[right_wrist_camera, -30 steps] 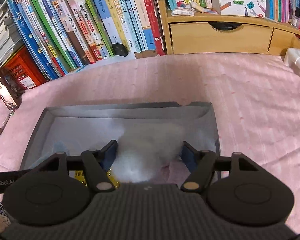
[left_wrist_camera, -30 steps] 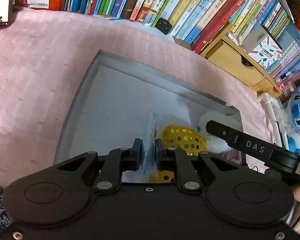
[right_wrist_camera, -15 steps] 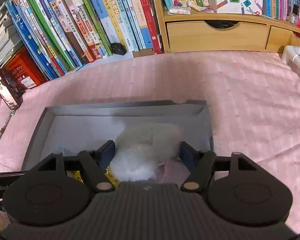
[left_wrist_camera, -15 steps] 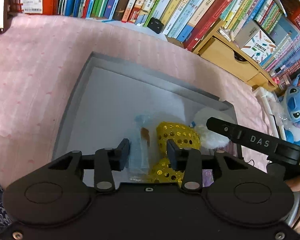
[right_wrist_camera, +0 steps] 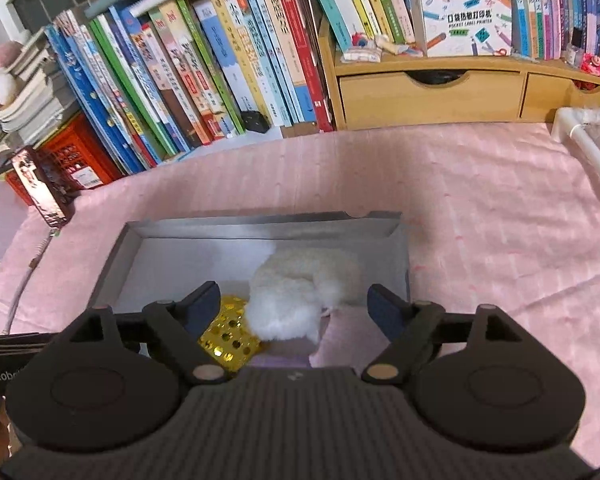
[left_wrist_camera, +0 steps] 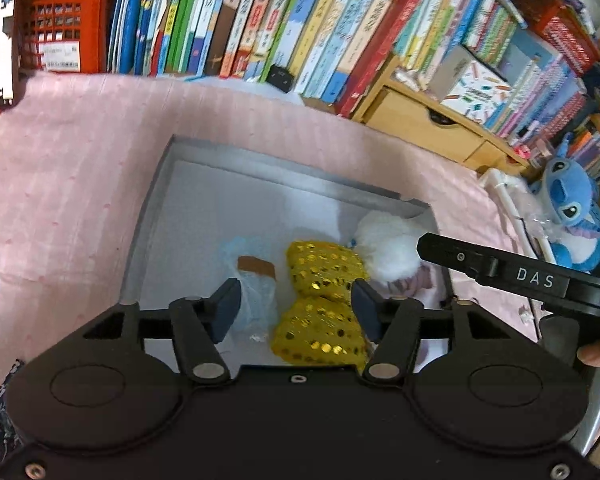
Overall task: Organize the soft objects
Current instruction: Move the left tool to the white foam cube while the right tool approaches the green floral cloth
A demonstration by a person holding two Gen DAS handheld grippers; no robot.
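Left wrist view: one shallow grey cardboard box (left_wrist_camera: 156, 216) sits on the pink cloth (left_wrist_camera: 60, 168). Three soft things lie inside it, side by side: one clear plastic bag with a brown tag (left_wrist_camera: 256, 280), one gold sequin bow (left_wrist_camera: 324, 304) and one fluffy white plush toy (left_wrist_camera: 388, 252). The left gripper (left_wrist_camera: 296, 310) is above them, its jaws opening, squeezing nothing.

Right wrist view: the right gripper (right_wrist_camera: 296, 308) is over the same box (right_wrist_camera: 116, 256), its jaws opening wide around the white toy (right_wrist_camera: 296, 296) without touching it. One row of books (right_wrist_camera: 188, 72) stands behind.
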